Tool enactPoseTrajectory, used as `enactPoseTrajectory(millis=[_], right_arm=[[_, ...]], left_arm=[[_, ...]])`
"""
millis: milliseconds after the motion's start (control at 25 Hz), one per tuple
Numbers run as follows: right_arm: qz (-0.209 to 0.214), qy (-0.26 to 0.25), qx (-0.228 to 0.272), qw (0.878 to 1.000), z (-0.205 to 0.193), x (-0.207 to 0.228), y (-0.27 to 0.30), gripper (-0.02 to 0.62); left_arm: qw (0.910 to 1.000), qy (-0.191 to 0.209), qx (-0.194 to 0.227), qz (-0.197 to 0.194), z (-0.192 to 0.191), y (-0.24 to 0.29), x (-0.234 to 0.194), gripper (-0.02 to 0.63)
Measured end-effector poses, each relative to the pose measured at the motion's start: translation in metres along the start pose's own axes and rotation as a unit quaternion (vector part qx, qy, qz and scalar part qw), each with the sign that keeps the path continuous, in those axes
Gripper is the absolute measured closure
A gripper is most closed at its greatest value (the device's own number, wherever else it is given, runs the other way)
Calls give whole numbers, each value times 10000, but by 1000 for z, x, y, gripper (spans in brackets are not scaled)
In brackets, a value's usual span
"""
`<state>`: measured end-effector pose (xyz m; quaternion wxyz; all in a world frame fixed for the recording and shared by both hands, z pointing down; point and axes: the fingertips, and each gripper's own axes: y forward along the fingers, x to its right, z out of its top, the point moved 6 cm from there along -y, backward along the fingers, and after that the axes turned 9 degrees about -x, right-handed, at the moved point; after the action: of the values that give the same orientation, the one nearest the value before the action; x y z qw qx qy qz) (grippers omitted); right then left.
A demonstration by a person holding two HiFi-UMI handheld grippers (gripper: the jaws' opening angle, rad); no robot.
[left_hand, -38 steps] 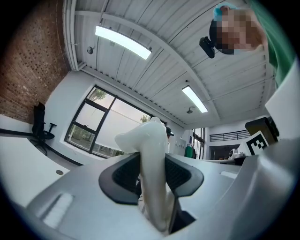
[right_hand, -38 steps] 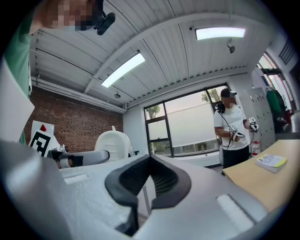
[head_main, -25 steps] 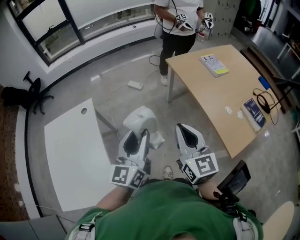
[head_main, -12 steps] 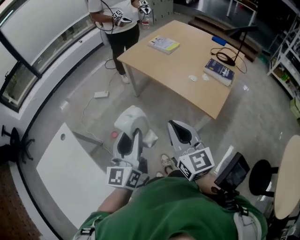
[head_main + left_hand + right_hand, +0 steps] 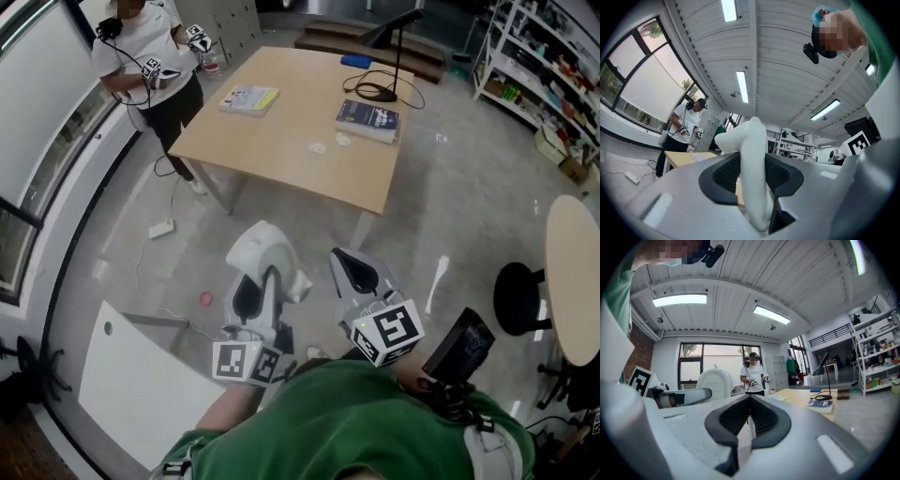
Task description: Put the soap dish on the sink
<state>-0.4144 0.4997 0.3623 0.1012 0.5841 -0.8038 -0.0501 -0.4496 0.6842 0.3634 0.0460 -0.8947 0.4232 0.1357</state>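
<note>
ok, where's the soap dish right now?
Head view, centre-left: the white soap dish is clamped in the left gripper, over the floor, just left of the right gripper and short of the wooden table.

The setting is an open-plan office or lab workspace. The reference landmark is the wooden bench [image 5: 291, 169], which carries books [image 5: 367, 120] and a desk lamp [image 5: 398, 26]. Left of it runs a wall of large windows [image 5: 42, 103]. Right of it stand stocked shelving racks [image 5: 539, 66]. Polished concrete floor [image 5: 469, 197] surrounds it. Overhead are ceiling strip lights [image 5: 742, 86]. At its far-left corner a person [image 5: 150, 66] holds marker-tagged tongs [image 5: 195, 37].
</note>
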Motion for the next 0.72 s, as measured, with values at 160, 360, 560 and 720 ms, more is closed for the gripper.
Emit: enactPoseTrajectory(millis=[160,360,560,720], right_arm=[[-316,16,125,9994,4,22,-27,592],[-686,52,222,9974,4,57,-71,593],[-1107,162,321,9932,0,96,-124,592],[-1387,270,386,9892,-10,120,-167,592]], left_arm=[[9993,67,-59,-375,-2,19,31,456],[9971,91,-148,-743,-9,39,79,456],[9935,135,-234,-1110,-19,59,135,457],[9897,197,-323,-1381,-33,67,179,457]])
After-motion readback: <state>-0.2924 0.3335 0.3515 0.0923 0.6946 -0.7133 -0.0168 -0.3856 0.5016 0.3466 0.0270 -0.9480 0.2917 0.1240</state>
